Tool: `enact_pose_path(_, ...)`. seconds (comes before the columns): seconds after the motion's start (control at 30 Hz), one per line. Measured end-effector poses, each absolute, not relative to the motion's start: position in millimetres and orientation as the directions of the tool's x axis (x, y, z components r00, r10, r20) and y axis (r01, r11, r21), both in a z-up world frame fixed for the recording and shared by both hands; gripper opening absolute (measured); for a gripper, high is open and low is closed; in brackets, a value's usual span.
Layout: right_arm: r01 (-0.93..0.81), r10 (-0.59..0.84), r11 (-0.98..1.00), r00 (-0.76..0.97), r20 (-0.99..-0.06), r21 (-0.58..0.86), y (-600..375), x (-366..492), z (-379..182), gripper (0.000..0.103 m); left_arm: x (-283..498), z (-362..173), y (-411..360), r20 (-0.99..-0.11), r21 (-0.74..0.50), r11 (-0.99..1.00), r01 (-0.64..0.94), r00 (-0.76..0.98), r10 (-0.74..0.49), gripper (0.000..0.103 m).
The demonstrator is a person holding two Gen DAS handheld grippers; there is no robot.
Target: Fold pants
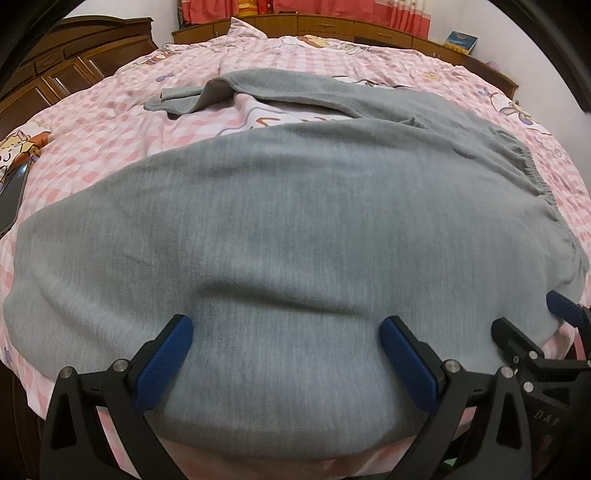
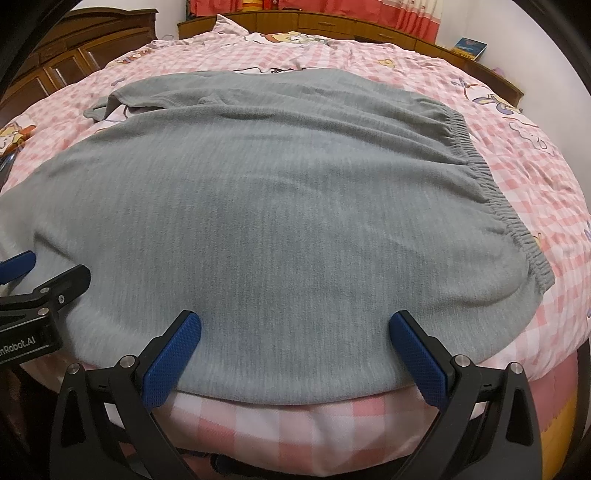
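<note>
Grey fleece pants [image 1: 280,229] lie spread on a pink checked bed cover [image 1: 110,110], elastic waistband [image 2: 491,184] to the right, one leg folded back at the far left [image 1: 184,98]. My left gripper [image 1: 286,332] is open over the near edge of the cloth, blue pads [image 1: 166,354] wide apart, nothing between them. My right gripper [image 2: 295,326] is open too, over the pants [image 2: 280,206] near the waist end. Each gripper shows in the other's view: the right gripper [image 1: 532,325] at the lower right edge, the left gripper [image 2: 48,273] at the lower left edge.
The bed cover [image 2: 535,155] spreads on all sides. A dark phone or tablet [image 1: 13,199] lies at the bed's left edge. A wooden wardrobe [image 1: 74,62] stands left, a wooden headboard shelf [image 1: 332,26] with a book [image 1: 461,42] at the back.
</note>
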State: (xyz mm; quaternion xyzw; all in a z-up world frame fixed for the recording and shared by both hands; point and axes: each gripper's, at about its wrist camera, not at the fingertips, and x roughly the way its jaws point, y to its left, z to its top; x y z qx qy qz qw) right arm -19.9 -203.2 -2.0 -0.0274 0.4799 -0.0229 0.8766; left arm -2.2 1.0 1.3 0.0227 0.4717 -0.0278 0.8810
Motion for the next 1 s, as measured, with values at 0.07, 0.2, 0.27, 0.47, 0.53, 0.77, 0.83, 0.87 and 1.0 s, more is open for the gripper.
enact_pose_path(0.07,0.002,-0.047,0.999,0.530,-0.847,-0.054,-205.2,-19.1,0.6,0.103,-1.3,3.9,2.1,-0.833,0.011,0.996,0.090,0.553,-0.041,0.103)
enact_pose_path(0.2,-0.022,0.009,1.000,0.512,-0.859,-0.003,-214.3,-17.4,8.0,0.100,2.3,10.8,3.4,-0.828,0.031,0.992,0.120,0.559,-0.041,0.103)
enact_pose_path(0.27,-0.027,0.037,0.999,0.511,-0.859,0.027,-220.6,-16.0,13.6,0.098,7.1,17.8,7.0,-0.821,0.056,0.991,0.124,0.570,-0.025,0.102)
enact_pose_path(0.47,-0.012,0.073,0.997,0.507,-0.859,0.078,-245.7,-0.8,30.4,0.097,32.7,38.3,23.2,-0.816,0.039,0.992,0.117,0.577,-0.036,0.103)
enact_pose_path(0.53,-0.010,0.070,0.997,0.508,-0.859,0.075,-253.9,9.0,37.3,0.095,47.3,45.0,27.2,-0.819,0.056,0.992,0.115,0.574,-0.020,0.102)
enact_pose_path(0.77,-0.008,0.071,0.997,0.518,-0.853,0.078,-283.2,46.5,59.9,0.094,91.7,69.1,31.6,-0.805,0.106,0.985,0.137,0.593,0.004,0.103)
enact_pose_path(0.83,-0.004,0.061,0.998,0.523,-0.850,0.068,-290.8,57.2,66.0,0.094,107.4,76.7,32.3,-0.800,0.118,0.983,0.138,0.600,0.012,0.103)
enact_pose_path(0.87,-0.005,0.056,0.998,0.526,-0.849,0.063,-294.0,66.2,69.7,0.094,116.7,81.0,32.1,-0.798,0.121,0.983,0.138,0.603,0.013,0.103)
enact_pose_path(1.0,-0.015,0.054,0.998,0.523,-0.851,0.054,-306.2,92.3,78.7,0.094,150.5,90.3,29.8,-0.805,0.137,0.980,0.141,0.593,0.027,0.103)
